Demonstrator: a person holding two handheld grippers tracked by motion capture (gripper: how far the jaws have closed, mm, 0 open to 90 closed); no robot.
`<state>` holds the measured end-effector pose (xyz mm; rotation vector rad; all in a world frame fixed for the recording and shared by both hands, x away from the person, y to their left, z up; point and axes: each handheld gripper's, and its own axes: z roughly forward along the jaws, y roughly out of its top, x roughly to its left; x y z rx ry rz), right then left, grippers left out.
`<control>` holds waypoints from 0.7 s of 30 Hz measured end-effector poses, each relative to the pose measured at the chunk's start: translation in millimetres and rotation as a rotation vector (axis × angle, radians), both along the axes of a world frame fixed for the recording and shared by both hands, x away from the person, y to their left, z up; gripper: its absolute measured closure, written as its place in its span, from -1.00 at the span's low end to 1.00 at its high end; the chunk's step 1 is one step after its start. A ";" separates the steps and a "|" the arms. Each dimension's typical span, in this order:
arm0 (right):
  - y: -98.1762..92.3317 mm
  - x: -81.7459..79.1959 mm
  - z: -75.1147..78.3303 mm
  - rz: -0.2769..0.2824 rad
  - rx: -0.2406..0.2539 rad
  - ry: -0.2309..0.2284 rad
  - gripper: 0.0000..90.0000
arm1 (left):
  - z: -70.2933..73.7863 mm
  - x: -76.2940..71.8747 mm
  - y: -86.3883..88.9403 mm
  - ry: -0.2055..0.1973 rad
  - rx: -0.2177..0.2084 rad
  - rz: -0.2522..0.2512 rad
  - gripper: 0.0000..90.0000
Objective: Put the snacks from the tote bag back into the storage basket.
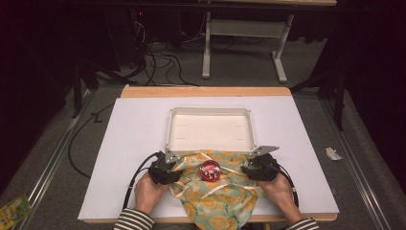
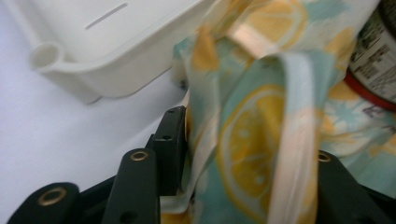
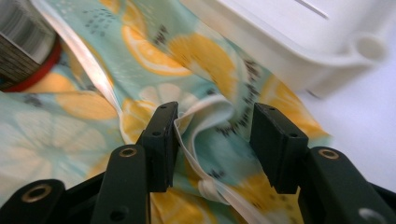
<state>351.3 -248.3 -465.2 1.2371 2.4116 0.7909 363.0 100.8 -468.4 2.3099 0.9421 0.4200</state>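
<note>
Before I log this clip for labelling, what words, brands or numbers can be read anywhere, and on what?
Nothing reads clearly.
Can: dense black print on a pale label above a red band, too blurred to read.
Can top: red with white marks, too small.
Green packet on the floor: print too small.

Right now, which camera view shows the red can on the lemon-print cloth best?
The high view: the whole red can sits on the lemon-print cloth, seen from above. The left gripper view catches its label side at the right edge. The right gripper view shows a blurred corner of it.
</note>
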 end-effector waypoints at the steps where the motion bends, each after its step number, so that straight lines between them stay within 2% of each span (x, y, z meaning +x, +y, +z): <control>1: -3.5 -0.6 -0.2 -0.003 -0.001 -0.004 0.18 | 0.3 -0.3 2.0 -0.004 0.009 0.007 0.25; 5: -13.2 -4.8 -1.2 -0.042 0.009 -0.014 0.23 | 0.8 -1.7 7.2 -0.018 0.030 0.022 0.28; 8: -17.8 -6.6 -1.5 -0.048 0.005 -0.021 0.26 | 0.7 -2.6 11.0 -0.026 0.036 0.022 0.37; 15: -26.9 -10.2 -2.5 -0.076 0.017 -0.029 0.27 | 0.5 -2.0 19.1 -0.024 0.021 0.028 0.49; 19: -31.0 -13.6 -2.7 -0.085 0.006 -0.043 0.28 | -2.1 -2.0 22.2 -0.030 -0.014 0.045 0.56; 21: -30.7 -13.6 -1.8 -0.088 -0.002 -0.035 0.28 | -2.7 -3.0 22.1 -0.032 -0.022 0.051 0.59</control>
